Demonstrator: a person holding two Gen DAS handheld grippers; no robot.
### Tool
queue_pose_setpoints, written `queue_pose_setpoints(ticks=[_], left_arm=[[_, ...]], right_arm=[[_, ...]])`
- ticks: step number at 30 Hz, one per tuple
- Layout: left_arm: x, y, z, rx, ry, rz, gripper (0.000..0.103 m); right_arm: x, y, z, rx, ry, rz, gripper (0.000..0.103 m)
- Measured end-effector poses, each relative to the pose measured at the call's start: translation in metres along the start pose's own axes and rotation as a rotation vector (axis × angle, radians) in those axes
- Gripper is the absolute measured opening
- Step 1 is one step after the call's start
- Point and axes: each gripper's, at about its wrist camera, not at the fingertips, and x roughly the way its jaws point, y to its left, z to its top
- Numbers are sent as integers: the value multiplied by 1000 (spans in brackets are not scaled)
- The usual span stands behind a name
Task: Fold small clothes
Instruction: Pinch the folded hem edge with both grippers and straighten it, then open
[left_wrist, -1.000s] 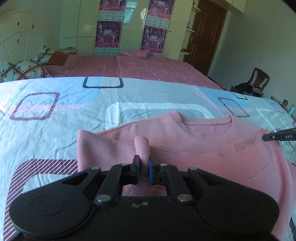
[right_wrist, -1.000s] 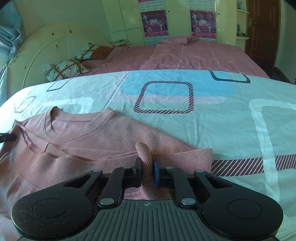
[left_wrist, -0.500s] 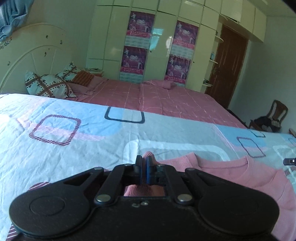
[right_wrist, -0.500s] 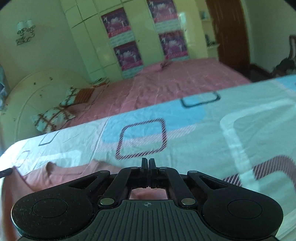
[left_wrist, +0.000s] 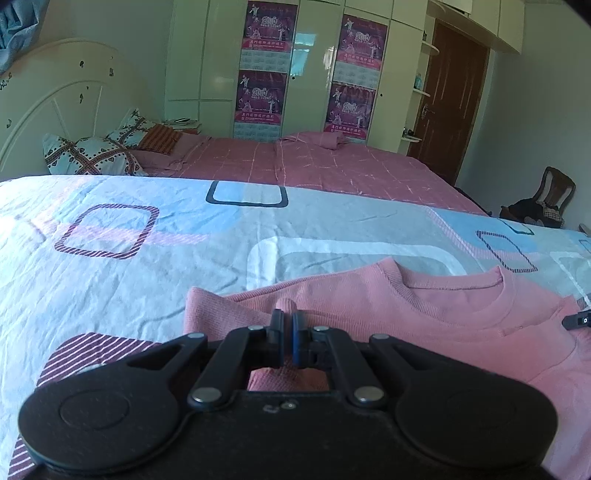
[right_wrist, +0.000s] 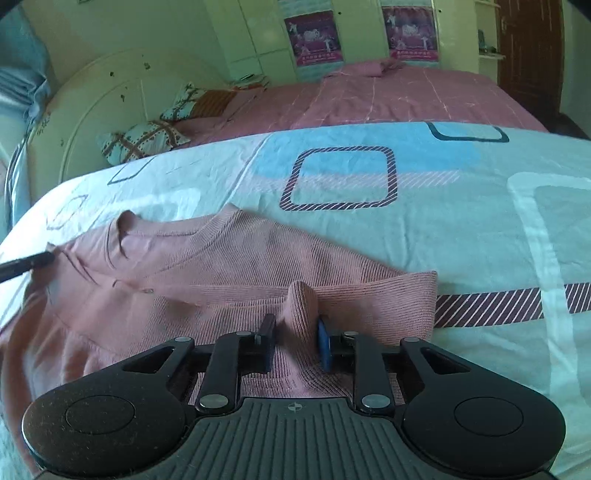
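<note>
Left wrist view shows your left gripper (left_wrist: 287, 334) pinching the pink sweater (left_wrist: 424, 317) on the bedsheet (left_wrist: 147, 266); your right gripper (right_wrist: 295, 341) jaws are opening, a sweater fold between them.

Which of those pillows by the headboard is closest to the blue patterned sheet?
The front pillow, white-teal with brown crossing bands; its lower edge is hidden behind the sheet, while the other pillows lie behind it.

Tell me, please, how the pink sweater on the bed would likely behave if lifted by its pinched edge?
Probably floppy: the pink sweater bunches into a soft ridge between the right tongs, whose jaws are opening. Likely light, since the left tongs hold it by a small pinch. The ribbed knit probably grips rather than slips.
</note>
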Motion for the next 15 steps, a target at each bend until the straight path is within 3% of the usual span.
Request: queue_pose_setpoints(ticks=[1, 8, 11, 15], left_arm=[[-2, 0, 1, -4, -13, -1, 3], [-14, 0, 16, -34, -115, 9, 3], [-7, -1, 27, -38, -141, 41, 3], [22, 2, 18, -41, -75, 122, 0]], right_arm=[[-1, 1, -1, -2, -4, -1, 5], [-34, 7, 12, 48, -230, -86, 5], [-30, 5, 26, 77, -254, -114, 5], [1, -3, 29, 134, -206, -159, 5]])
